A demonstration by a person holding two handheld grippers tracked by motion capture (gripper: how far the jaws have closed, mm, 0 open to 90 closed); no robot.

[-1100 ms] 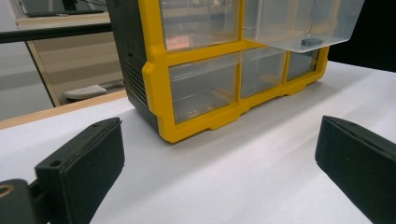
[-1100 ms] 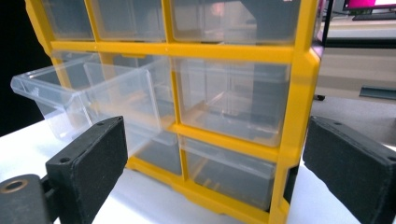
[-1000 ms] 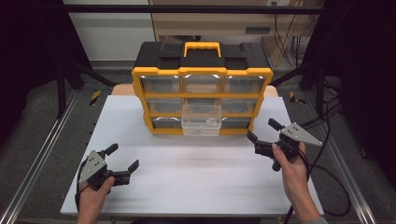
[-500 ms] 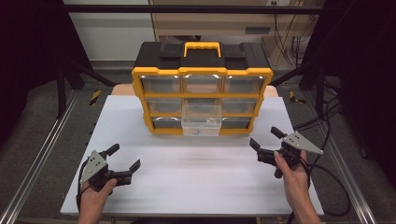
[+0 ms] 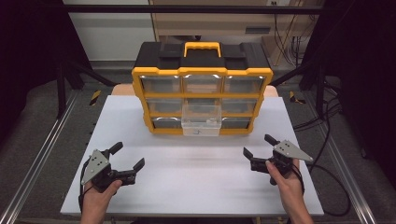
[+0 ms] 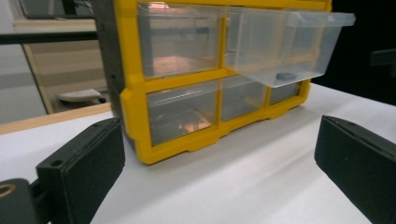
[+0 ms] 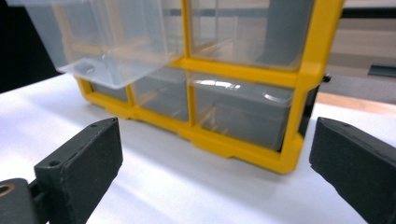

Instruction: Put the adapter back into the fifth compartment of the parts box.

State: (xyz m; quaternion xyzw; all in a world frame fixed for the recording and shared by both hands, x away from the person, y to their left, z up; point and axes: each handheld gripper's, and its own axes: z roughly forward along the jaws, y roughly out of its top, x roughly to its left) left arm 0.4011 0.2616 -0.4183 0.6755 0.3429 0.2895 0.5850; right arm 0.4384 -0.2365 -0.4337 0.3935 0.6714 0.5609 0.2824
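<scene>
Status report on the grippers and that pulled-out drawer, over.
Left gripper open, empty. Right gripper open, empty. Middle drawer pulled out of organizer. Nothing in between.

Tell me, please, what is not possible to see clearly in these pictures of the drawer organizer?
- Small dark item in the pulled-out drawer: too small and blurred through clear plastic, left gripper view.
- Top row of the drawer organizer: cut off by the upper edge in both gripper views.
- Closed drawers' contents: glare and reflections hide them, high view.
- Organizer's back: hidden by its own body.
</scene>
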